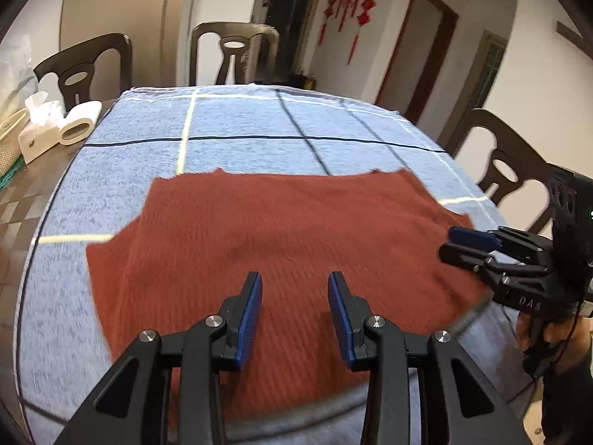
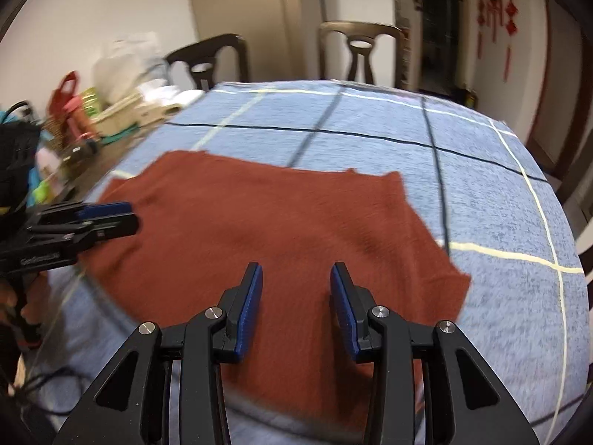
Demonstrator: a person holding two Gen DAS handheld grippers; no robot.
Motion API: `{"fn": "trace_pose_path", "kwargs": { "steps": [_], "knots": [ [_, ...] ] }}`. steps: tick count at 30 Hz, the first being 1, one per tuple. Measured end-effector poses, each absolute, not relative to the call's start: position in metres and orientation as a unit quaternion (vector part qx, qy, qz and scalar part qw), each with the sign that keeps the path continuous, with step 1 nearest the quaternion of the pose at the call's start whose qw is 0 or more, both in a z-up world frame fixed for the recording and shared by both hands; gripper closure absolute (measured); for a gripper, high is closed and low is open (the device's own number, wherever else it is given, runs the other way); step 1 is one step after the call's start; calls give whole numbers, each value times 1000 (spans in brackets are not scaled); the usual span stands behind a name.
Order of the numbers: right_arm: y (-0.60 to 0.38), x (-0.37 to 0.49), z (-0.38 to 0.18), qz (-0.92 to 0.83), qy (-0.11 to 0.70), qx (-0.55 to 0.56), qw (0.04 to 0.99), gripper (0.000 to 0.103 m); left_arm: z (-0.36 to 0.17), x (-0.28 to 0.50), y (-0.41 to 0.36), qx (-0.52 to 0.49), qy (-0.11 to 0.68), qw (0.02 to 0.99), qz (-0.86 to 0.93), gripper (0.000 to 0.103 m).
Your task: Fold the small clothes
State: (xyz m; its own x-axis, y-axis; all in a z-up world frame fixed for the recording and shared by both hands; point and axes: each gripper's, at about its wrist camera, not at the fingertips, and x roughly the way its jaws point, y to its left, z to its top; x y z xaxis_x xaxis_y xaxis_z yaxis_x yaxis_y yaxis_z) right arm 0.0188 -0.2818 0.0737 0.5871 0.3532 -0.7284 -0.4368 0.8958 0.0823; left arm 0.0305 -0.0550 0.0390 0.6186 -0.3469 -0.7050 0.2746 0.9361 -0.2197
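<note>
A rust-red knitted garment (image 1: 281, 237) lies spread flat on the blue checked cloth (image 1: 237, 118) that covers the table; it also shows in the right wrist view (image 2: 267, 222). My left gripper (image 1: 294, 282) is open and empty, just above the garment's near part. My right gripper (image 2: 296, 272) is open and empty above the garment's near right part. In the left wrist view the right gripper (image 1: 450, 241) reaches in from the right at the garment's edge. In the right wrist view the left gripper (image 2: 129, 215) reaches in from the left.
Dark chairs (image 1: 233, 55) stand around the table. At the table's left are a paper roll (image 1: 79, 126), a tissue pack (image 1: 42, 111) and a woven basket (image 1: 9, 141). More clutter and bags (image 2: 81, 111) show in the right wrist view. The blue cloth (image 2: 500, 193) extends right of the garment.
</note>
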Motion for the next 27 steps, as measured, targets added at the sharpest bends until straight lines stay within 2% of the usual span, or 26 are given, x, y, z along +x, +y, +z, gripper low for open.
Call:
{"fn": "trace_pose_path", "kwargs": {
  "steps": [6,14,16,23,27],
  "knots": [
    [-262,0,50,233,409,-101,877,63,19,18,-74,-20,414,891,-187,59],
    [-271,-13,64,214,397,-108,886,63,28,12,-65,-18,405,900,-162,59],
    [-278,-7,52,198,418,-103,881,63,19,15,-58,-29,415,896,-159,59],
    [-294,-2,68,183,401,-67,895,63,37,14,-39,-35,386,912,-133,59],
    [-315,14,60,146,412,-34,899,63,25,29,-17,-45,402,911,-82,59]
  ]
}}
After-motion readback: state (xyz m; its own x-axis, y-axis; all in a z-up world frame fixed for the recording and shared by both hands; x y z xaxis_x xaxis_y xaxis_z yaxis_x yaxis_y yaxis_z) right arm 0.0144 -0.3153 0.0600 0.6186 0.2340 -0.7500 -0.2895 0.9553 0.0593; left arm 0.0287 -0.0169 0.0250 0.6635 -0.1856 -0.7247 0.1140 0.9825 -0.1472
